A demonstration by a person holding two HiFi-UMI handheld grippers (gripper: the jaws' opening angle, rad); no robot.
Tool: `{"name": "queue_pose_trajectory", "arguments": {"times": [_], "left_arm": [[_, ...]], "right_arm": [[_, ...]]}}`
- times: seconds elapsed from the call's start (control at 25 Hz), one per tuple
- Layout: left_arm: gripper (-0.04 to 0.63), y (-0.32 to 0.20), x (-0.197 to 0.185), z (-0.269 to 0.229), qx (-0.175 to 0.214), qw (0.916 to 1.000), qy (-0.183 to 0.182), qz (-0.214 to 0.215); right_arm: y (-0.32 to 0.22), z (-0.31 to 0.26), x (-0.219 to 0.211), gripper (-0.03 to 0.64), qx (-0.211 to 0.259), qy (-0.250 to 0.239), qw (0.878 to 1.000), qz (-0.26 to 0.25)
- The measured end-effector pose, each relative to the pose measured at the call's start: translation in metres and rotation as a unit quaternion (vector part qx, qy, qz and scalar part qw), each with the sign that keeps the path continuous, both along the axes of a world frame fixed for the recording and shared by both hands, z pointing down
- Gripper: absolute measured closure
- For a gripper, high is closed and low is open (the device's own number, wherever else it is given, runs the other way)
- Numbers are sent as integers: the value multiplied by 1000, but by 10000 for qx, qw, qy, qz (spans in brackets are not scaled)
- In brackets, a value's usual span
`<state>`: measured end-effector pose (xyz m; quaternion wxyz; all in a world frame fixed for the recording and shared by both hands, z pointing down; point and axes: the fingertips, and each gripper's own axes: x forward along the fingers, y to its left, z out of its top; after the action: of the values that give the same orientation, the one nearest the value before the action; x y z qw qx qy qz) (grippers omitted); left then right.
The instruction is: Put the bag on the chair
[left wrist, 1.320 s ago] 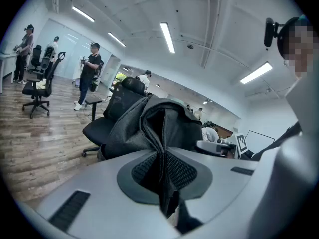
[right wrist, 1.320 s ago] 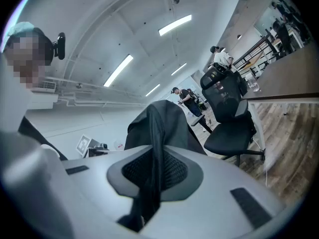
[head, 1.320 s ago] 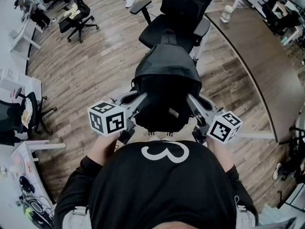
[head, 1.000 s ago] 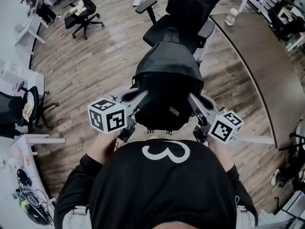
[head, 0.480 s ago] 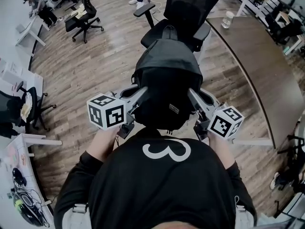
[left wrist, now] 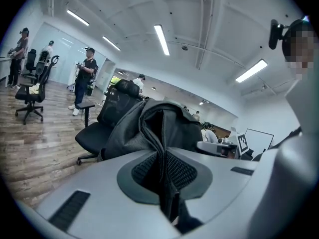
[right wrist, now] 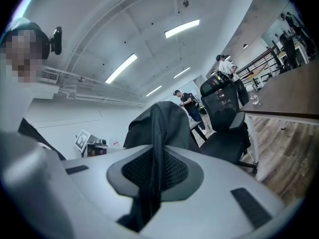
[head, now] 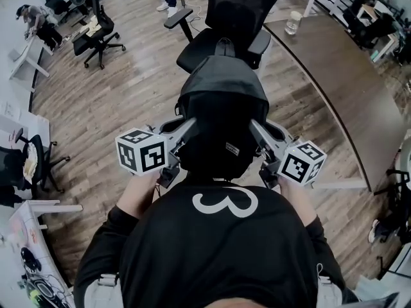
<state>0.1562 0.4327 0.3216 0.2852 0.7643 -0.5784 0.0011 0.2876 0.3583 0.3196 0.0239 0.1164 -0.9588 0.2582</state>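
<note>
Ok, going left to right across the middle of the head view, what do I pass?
Left claw → black fabric backpack → right claw → long dark brown curved table.

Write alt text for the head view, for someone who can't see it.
Seen from above, a person holds a black bag between two grippers, the left gripper and the right gripper each shut on one side of it. A black office chair stands just beyond on a wood floor, a dark table at right.
</note>
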Motion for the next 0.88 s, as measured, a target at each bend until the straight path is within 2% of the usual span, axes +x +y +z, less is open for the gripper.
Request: {"name": "queue_pose_trajectory", "arguments": {"times": [0.4, 0.88], "left_arm": [[555, -77, -51, 7, -167, 9992, 104, 358], [555, -199, -159, 36, -449, 9964, 135, 712]], "right_arm": [[-66, 4, -46, 561, -190, 64, 9991, 360], [-180, 36, -152, 563, -484, 362, 9960, 658]]}}
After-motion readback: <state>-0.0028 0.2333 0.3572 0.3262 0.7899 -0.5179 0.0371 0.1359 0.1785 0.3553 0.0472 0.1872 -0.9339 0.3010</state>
